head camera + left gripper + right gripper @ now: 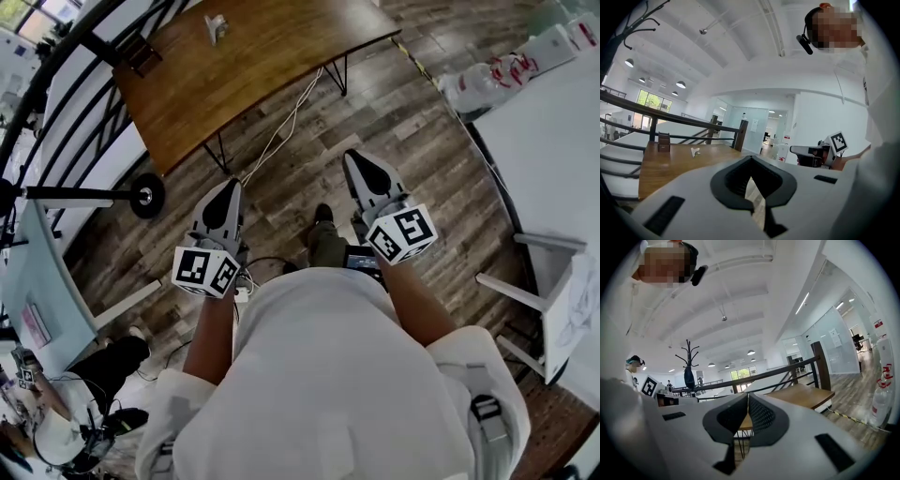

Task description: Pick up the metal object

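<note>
Left gripper (228, 187) and right gripper (361, 161) closed, empty, well apart from metal object (216, 28) on table (272, 70), its long axis indistinct.

Head camera looks steeply down on left gripper (228, 184) and right gripper (357, 156); each gripper camera faces level toward the worktop (246, 67) ahead, shared by all views.

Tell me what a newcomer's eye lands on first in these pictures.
The left gripper and the right gripper dominate the head view. They are held out side by side above the wood floor, both shut and empty. Ahead of them stands a long wooden table, with the small metal object lying near its far end.
</note>
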The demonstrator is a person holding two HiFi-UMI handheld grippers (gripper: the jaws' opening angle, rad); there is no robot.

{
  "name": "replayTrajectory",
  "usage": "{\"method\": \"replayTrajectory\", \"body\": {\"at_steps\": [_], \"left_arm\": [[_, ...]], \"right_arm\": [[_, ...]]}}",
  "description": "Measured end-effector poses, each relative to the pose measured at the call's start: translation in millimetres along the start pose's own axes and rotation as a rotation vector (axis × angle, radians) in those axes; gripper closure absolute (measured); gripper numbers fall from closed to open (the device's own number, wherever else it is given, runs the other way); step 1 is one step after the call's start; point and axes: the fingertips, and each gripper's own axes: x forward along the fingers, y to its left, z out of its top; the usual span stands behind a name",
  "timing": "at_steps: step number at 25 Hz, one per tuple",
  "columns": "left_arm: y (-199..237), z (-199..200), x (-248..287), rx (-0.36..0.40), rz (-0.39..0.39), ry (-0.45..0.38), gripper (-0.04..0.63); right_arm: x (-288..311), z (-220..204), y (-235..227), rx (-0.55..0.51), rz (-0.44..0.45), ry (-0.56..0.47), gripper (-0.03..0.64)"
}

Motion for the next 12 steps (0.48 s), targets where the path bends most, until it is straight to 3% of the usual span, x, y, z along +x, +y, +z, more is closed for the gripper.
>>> {"method": "replayTrajectory", "body": {"at_steps": [7,12], "left_arm": [[5.8,29.8,95.8,-0.044,0.001,-0.013,0.581],[7.8,44.8,144.5,-0.065,0.031,-0.034,0.581]], "right_arm": [[48.9,41.2,-81.5,0.012,0.03,-0.025,0.592],[68.0,47.0,-127.7,0.041,0.065,-0.003,0.592]]}}
